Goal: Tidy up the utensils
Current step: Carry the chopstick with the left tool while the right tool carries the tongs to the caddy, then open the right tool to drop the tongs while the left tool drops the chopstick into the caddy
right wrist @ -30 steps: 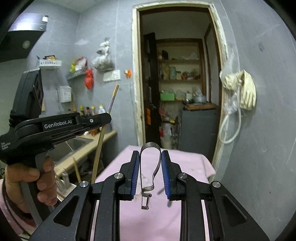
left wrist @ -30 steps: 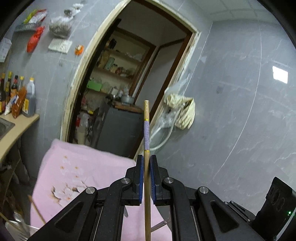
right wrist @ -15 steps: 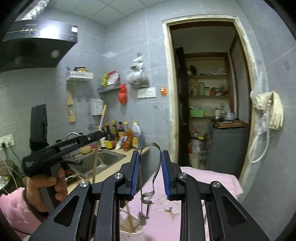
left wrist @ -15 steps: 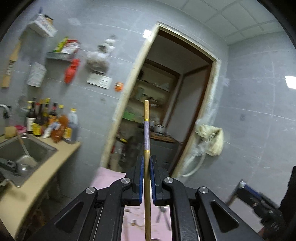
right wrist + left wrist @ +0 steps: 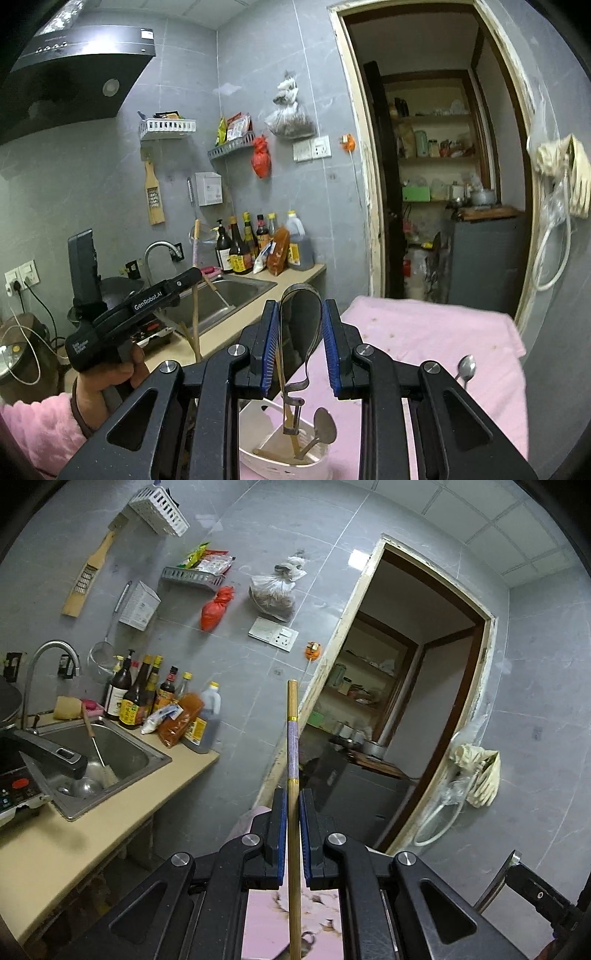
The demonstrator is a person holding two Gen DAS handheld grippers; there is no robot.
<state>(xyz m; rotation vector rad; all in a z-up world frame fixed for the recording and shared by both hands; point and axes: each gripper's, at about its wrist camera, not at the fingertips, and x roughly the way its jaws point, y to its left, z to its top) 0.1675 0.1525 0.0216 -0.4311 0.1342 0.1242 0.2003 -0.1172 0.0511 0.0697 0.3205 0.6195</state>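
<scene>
Between the blue pads of the left gripper point(image 5: 293, 814) stands a single wooden chopstick point(image 5: 293, 760), clamped tight. Long axis runs near vertical in the left wrist view, crossing the gripper's forward line; square butt end up, with a lilac patterned band and gold rings just above the pads. Lower end drops out of frame below the jaws. From the right wrist view the same chopstick point(image 5: 195, 295) shows upright, slightly tilted, over the beige counter point(image 5: 236, 317) beside the steel sink point(image 5: 229, 291); left gripper point(image 5: 192, 275) held by a hand point(image 5: 107, 376) in a pink sleeve.

Right gripper point(image 5: 300, 332) closed on metal tongs point(image 5: 300, 332): pads press the two arms from either side, the looped spring end up and forward, the tips pointing down. Long axis roughly vertical. Tong tips hang over, possibly inside, a white holder point(image 5: 284, 443) directly beneath; cannot tell if they touch anything. Holder already contains a metal spoon point(image 5: 324, 428), bowl up, leaning, plus wooden sticks, leaning.

Holder sits on a pink cloth point(image 5: 424, 332) covering a table. One more spoon point(image 5: 466, 367) lies on the cloth to the right, near its edge, bowl end away from the camera.

Background: sauce bottles point(image 5: 147, 698) at the sink's far end, open doorway point(image 5: 443, 177) beyond.
</scene>
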